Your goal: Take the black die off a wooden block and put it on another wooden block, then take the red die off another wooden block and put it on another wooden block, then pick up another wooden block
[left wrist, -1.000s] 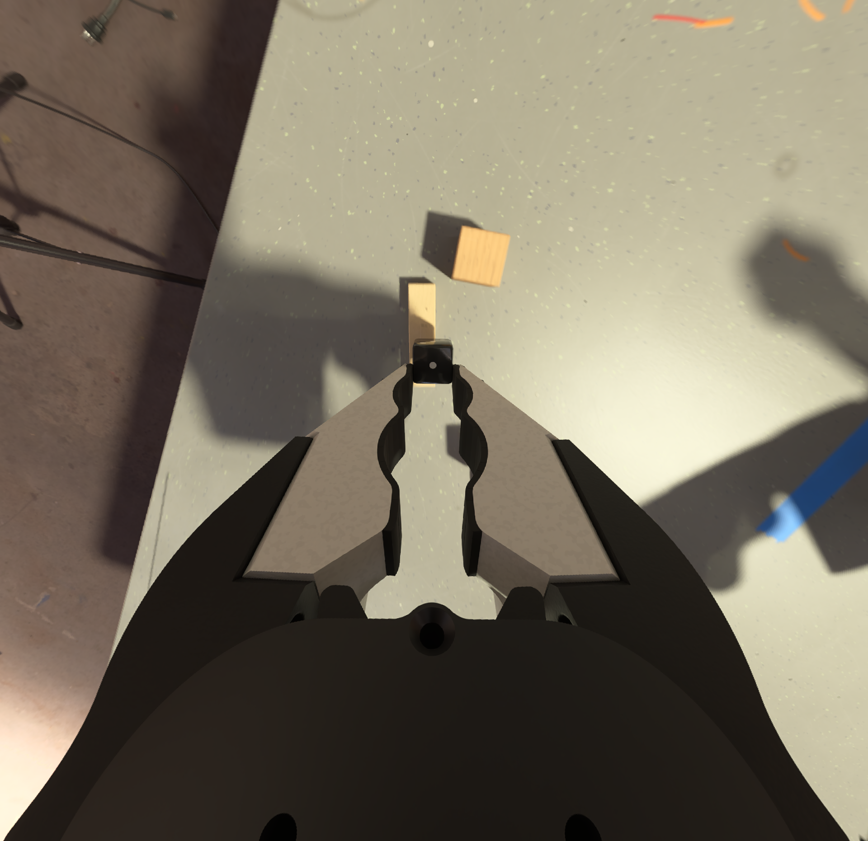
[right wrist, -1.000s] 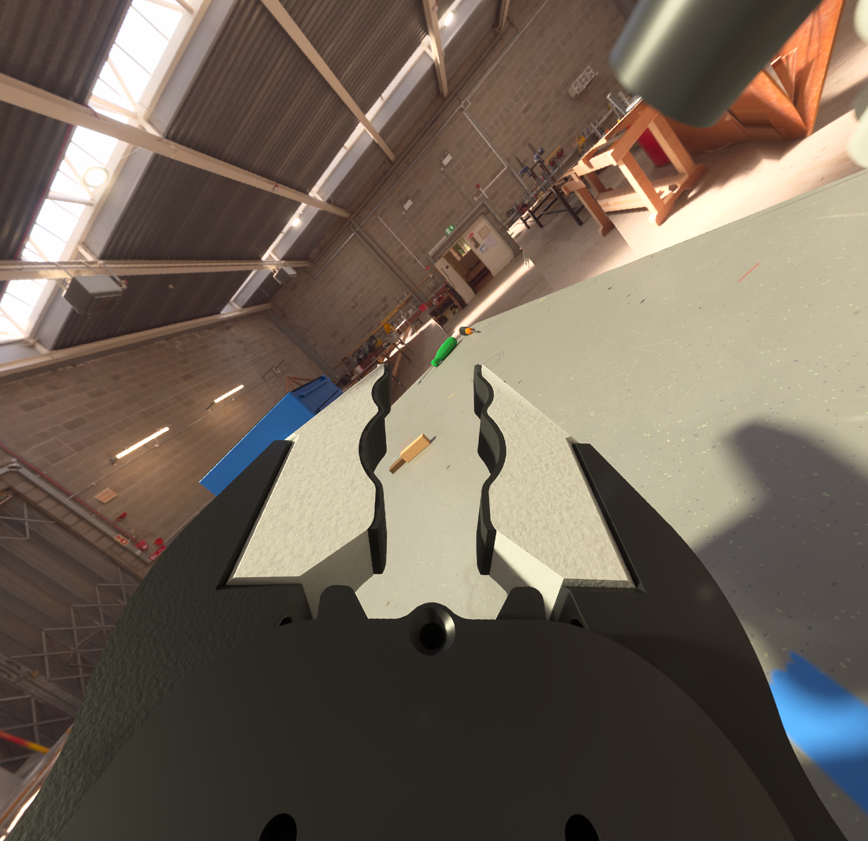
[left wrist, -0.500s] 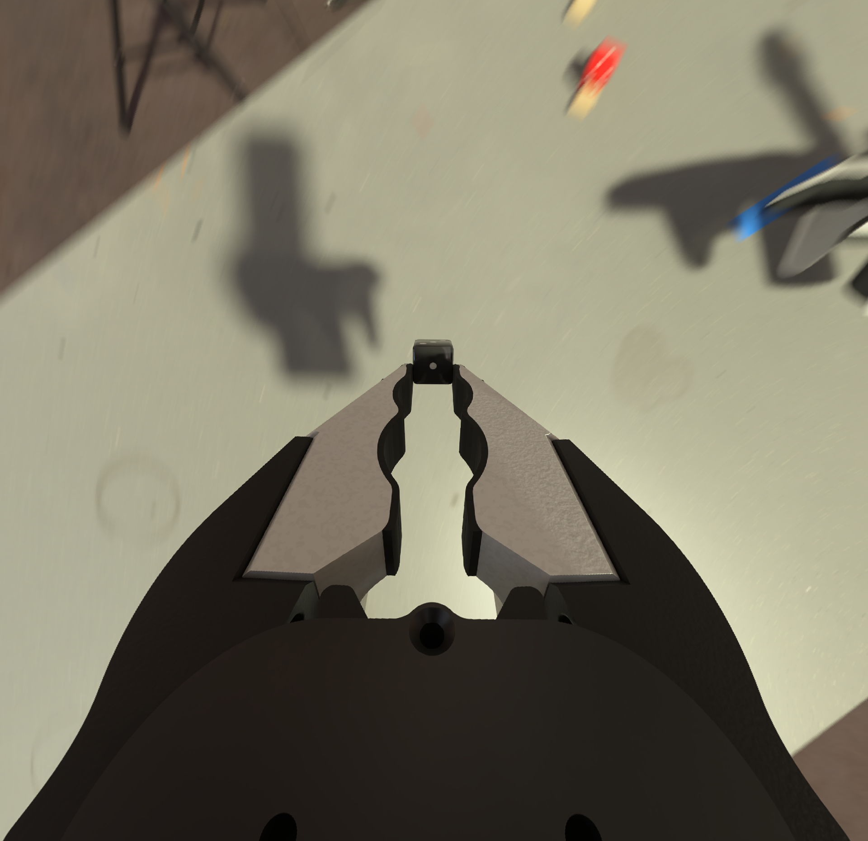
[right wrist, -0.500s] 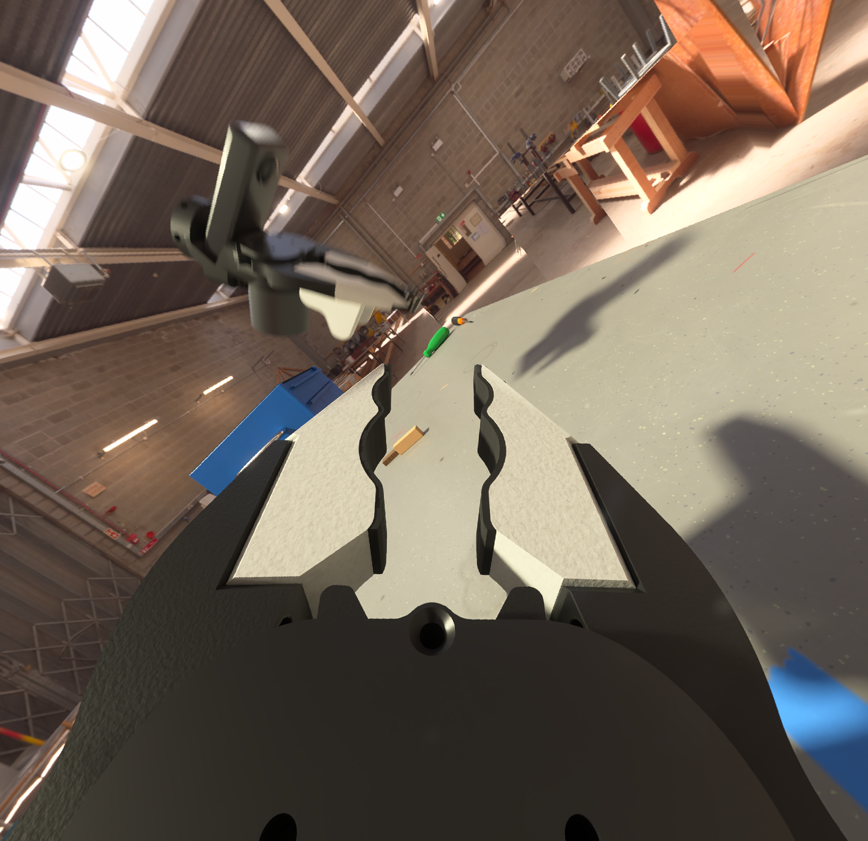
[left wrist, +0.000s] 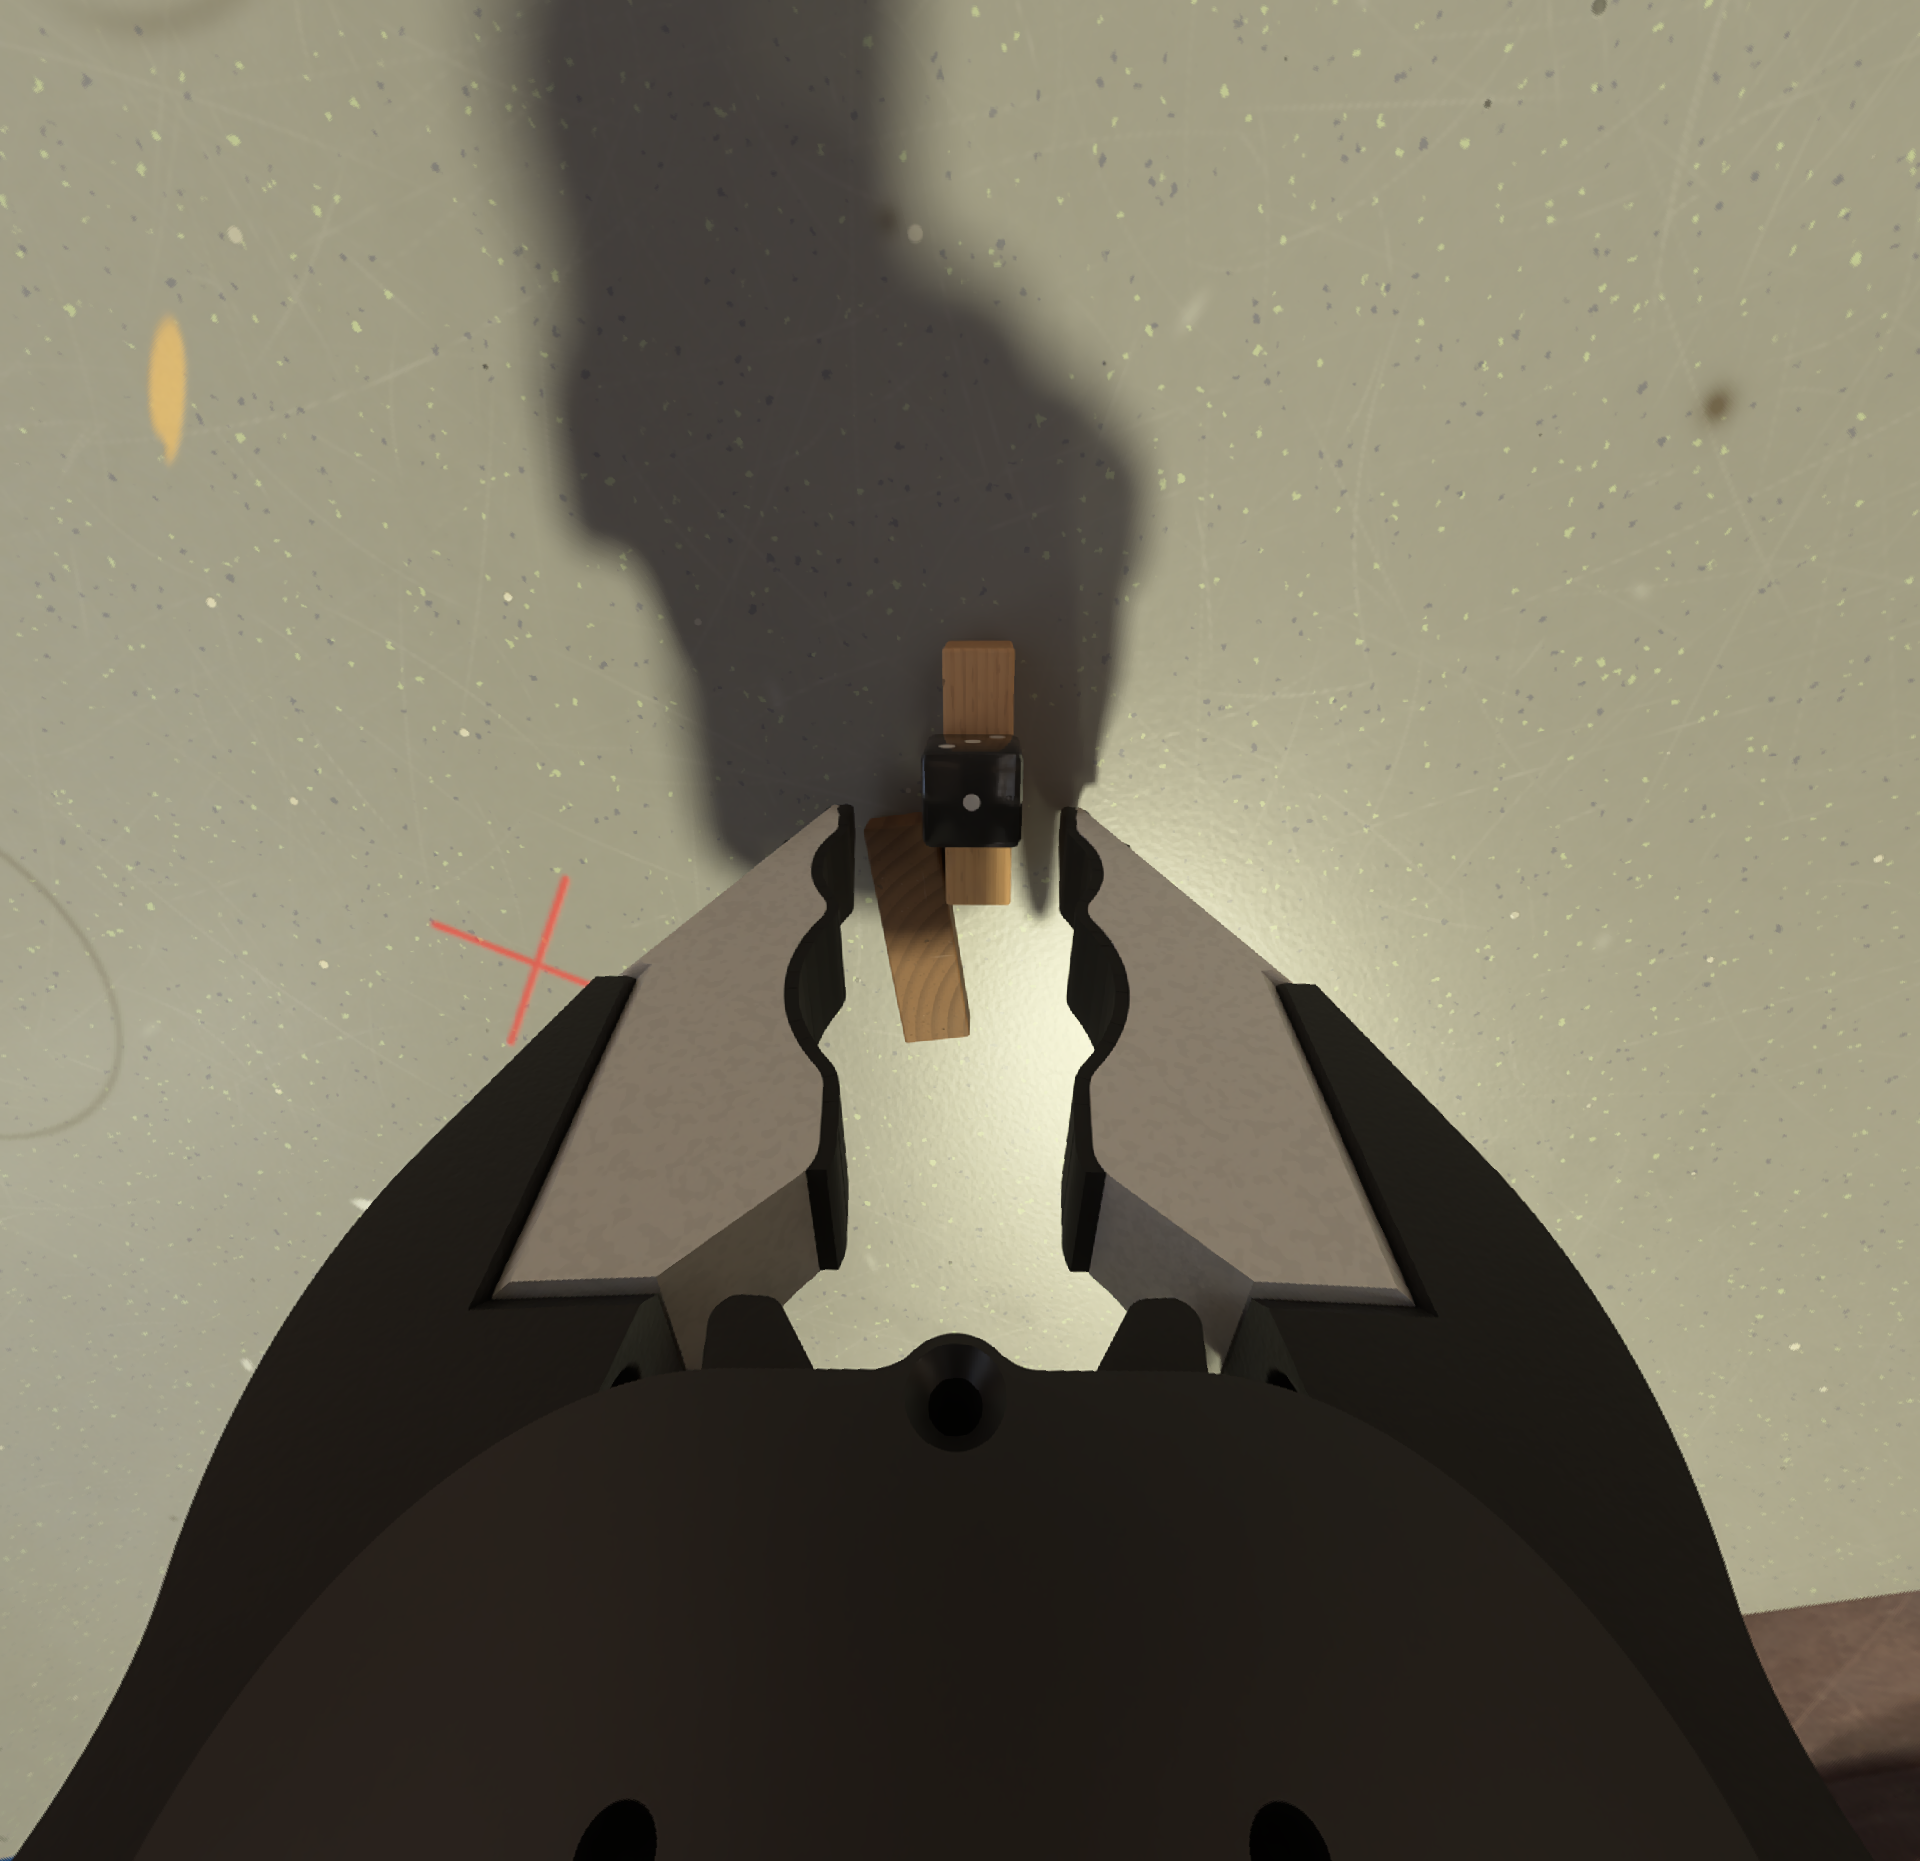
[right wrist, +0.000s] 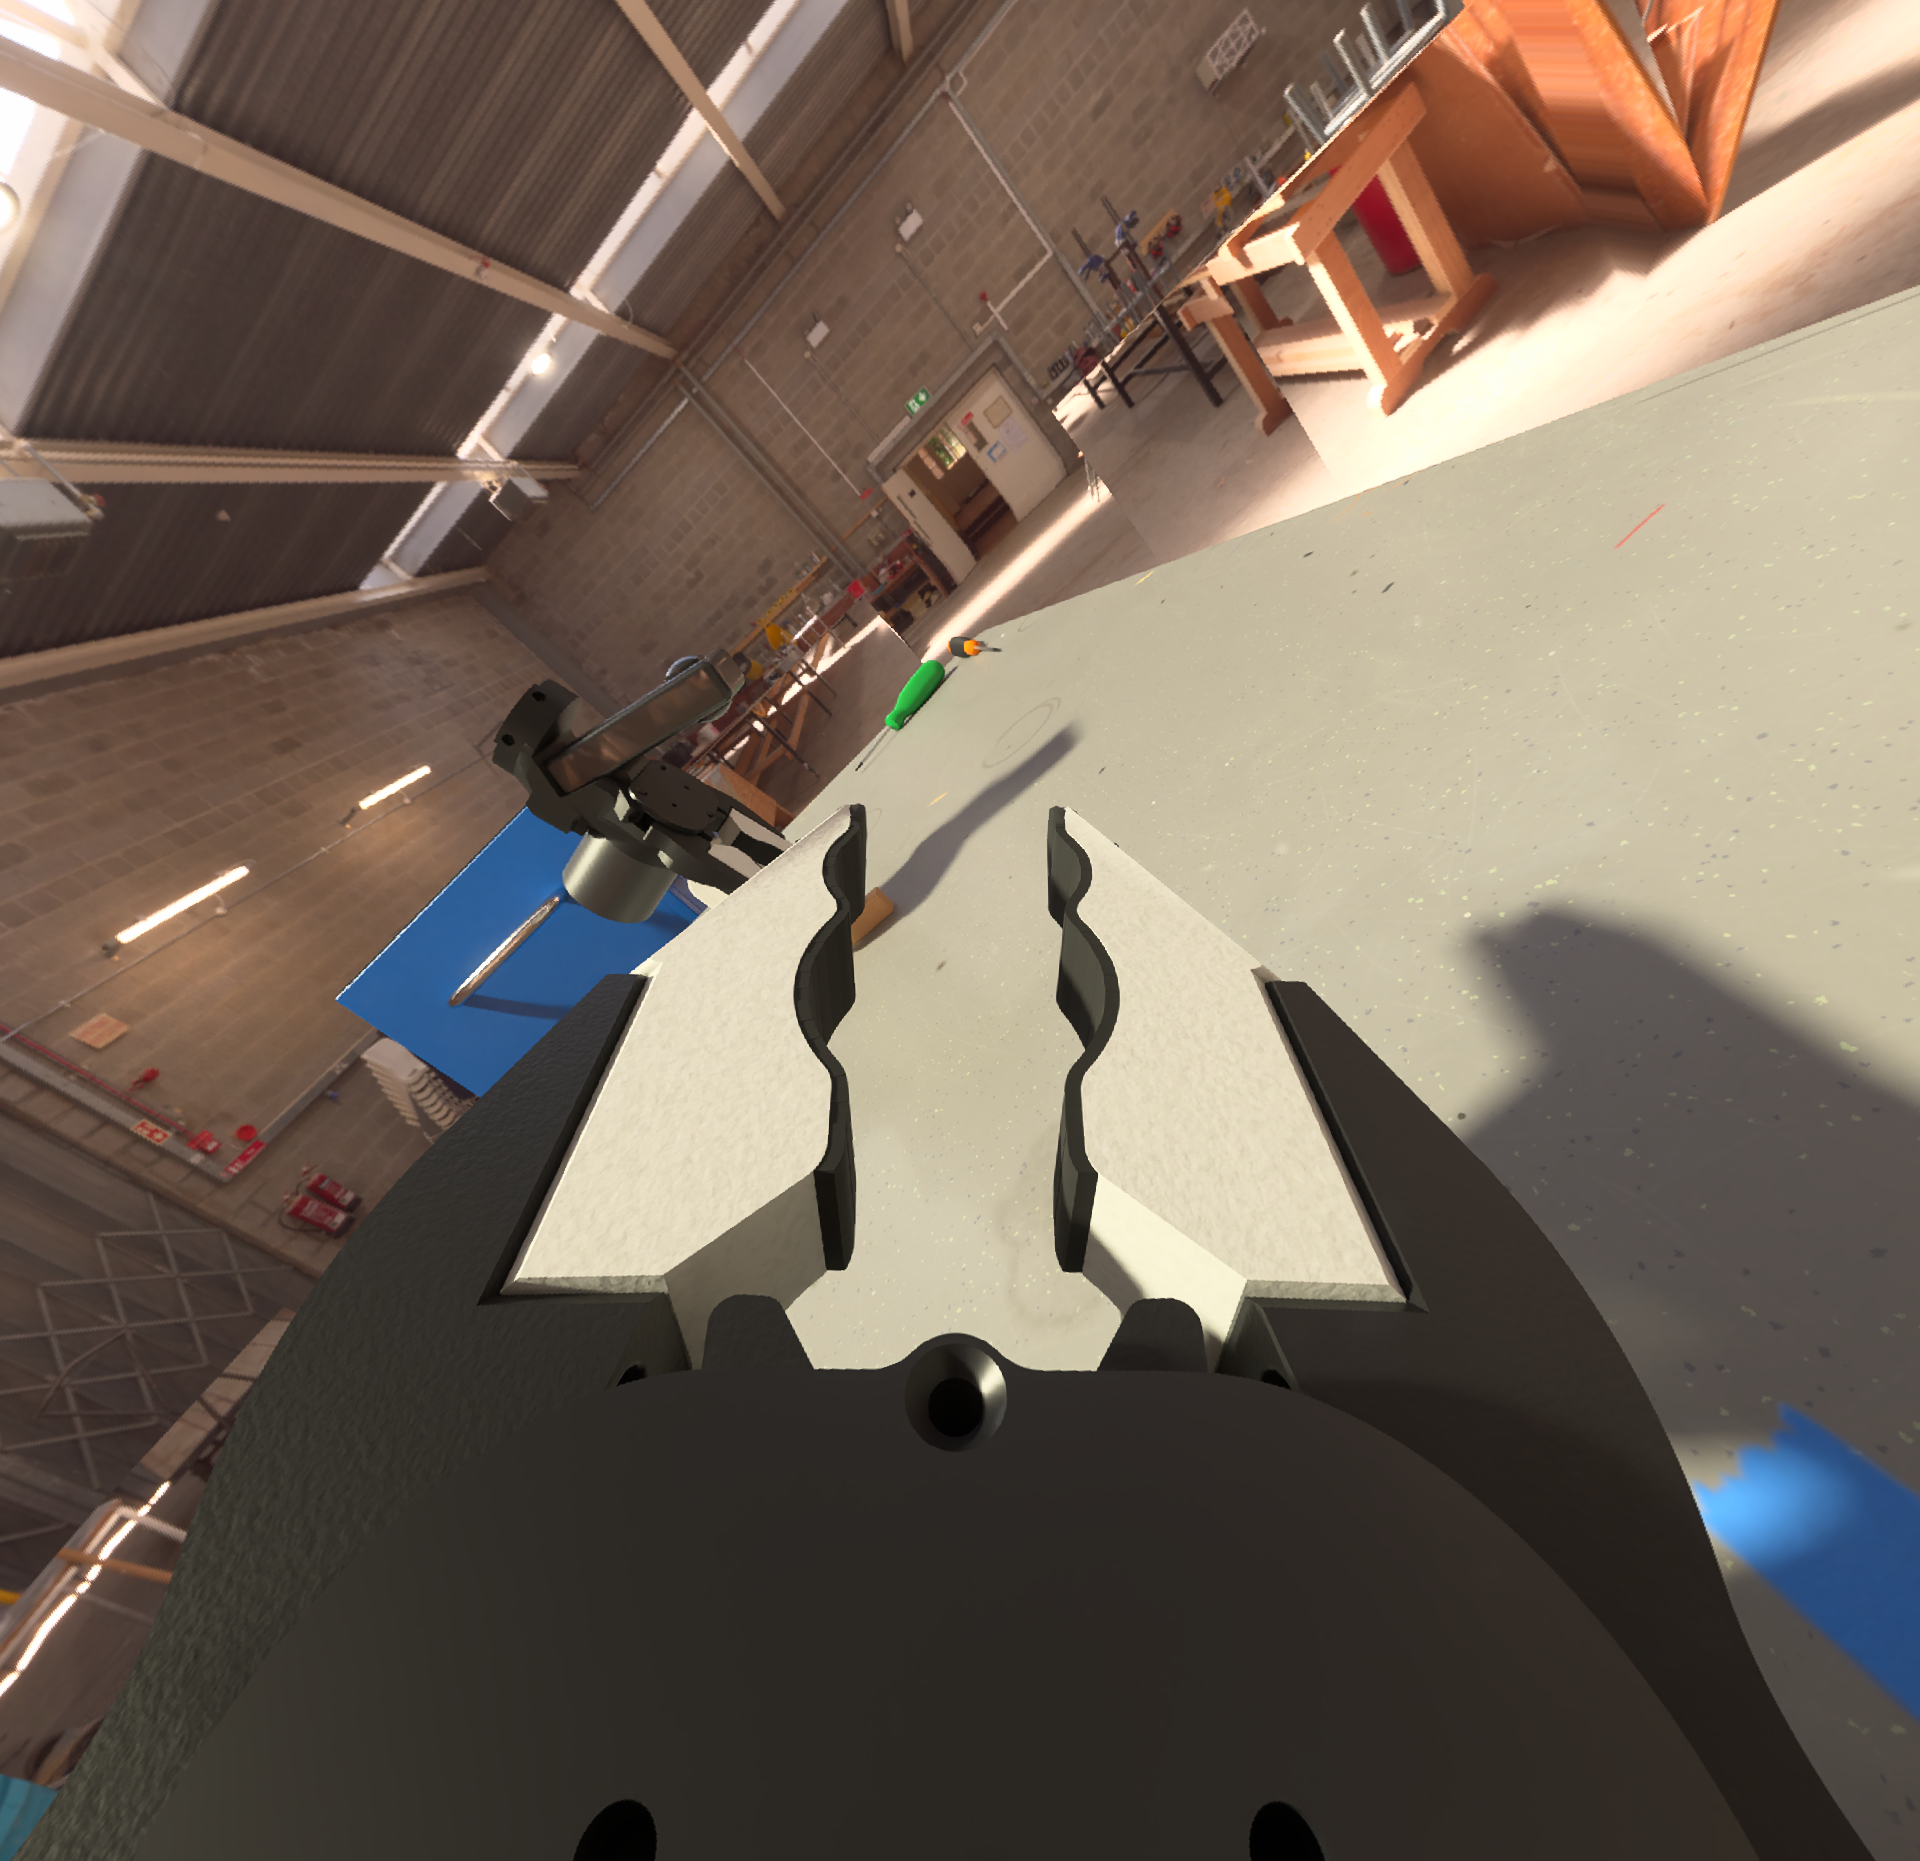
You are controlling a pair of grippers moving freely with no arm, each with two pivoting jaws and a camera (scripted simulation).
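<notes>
In the left wrist view the black die rests on a narrow wooden block lying on the grey table. A second wooden block lies tilted against it on the left, reaching back between my fingers. My left gripper is open just above and behind the die, with a gap on each side of it. My right gripper is open and empty over the table. The right wrist view shows the left gripper farther off and the end of a wooden block. The red die is not in view.
A red cross mark and an orange mark are on the table. The table edge is at the lower right. A green screwdriver lies farther off, and blue tape is near my right gripper.
My left gripper carried the black die across the table to a pair of wooden blocks, then opened; the die now sits on one block. My right gripper has barely moved.
</notes>
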